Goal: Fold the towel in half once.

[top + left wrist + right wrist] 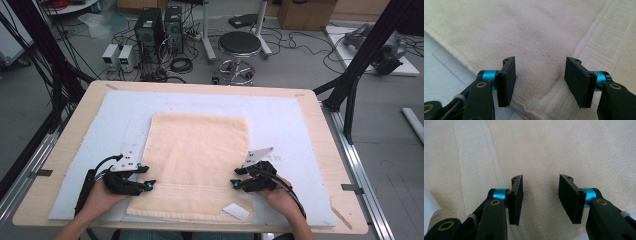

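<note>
A cream-coloured rectangular terry towel (197, 162) is spread flat on a pale blue padded mat (285, 125), which covers most of a light wooden table (320, 145). The towel lies lengthwise away from the person, near the middle of the mat, with its near hem close to the mat's front edge. A small white label (236, 212) is seen at the towel's near right corner.

The left gripper (145, 177), black with blue joints, is held at the towel's left edge, toward the near end. In the left gripper view, its jaws are seen standing apart over the towel's edge, with the woven border band (599, 47) running off to the right; no fold of cloth is pinched between the pads (507, 80).

The right gripper (237, 177) is held at the towel's right edge, opposite the left one. In the right gripper view, its jaws are likewise seen parted above the plain pile of the towel (544, 150), with nothing clamped between them. Whether the tips of either gripper touch the cloth cannot be told.
</note>
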